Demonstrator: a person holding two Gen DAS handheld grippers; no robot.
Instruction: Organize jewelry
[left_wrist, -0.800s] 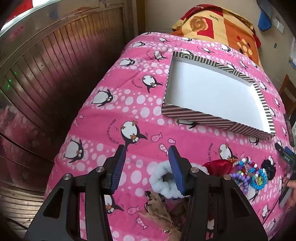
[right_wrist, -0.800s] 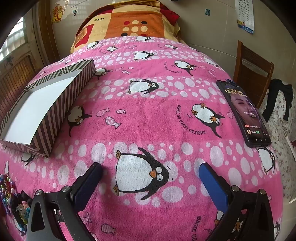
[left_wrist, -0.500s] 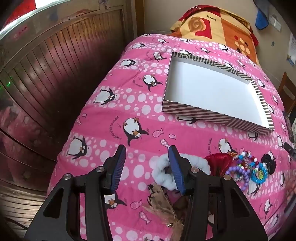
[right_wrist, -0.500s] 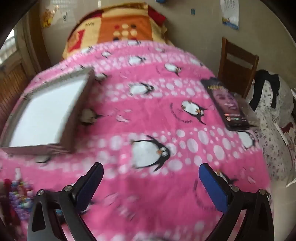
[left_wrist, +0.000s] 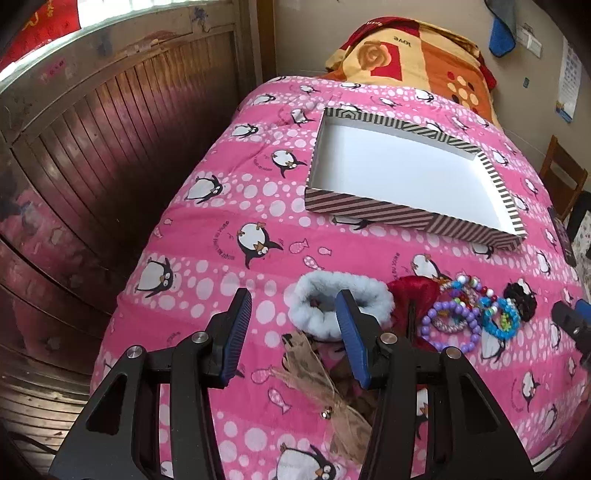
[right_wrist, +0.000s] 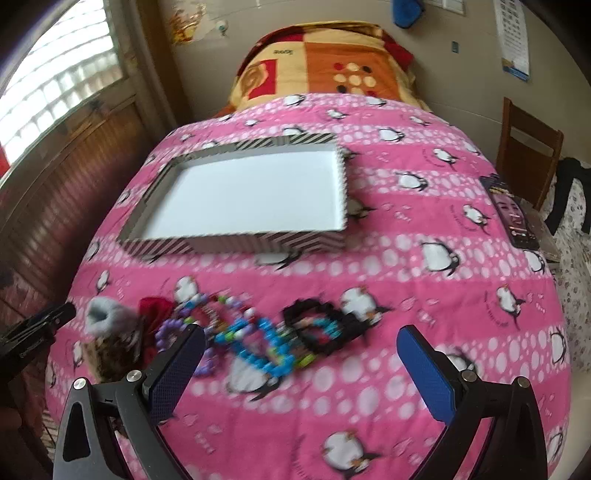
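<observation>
Jewelry lies in a row on the pink bed (left_wrist: 229, 206): in your left wrist view the purple bead bracelet (left_wrist: 448, 325) sits at 3 o'clock of your left gripper (left_wrist: 291, 328), whose jaws stand apart and empty beside the white fluffy scrunchie (left_wrist: 321, 295), with the striped box (left_wrist: 369, 208) at 12. In your right wrist view, blurred, your right gripper (right_wrist: 301, 363) is spread wide and empty, the blue bead bracelet (right_wrist: 258, 350) between its fingers, the black scrunchie (right_wrist: 325, 328) just beyond, the box at 11.
</observation>
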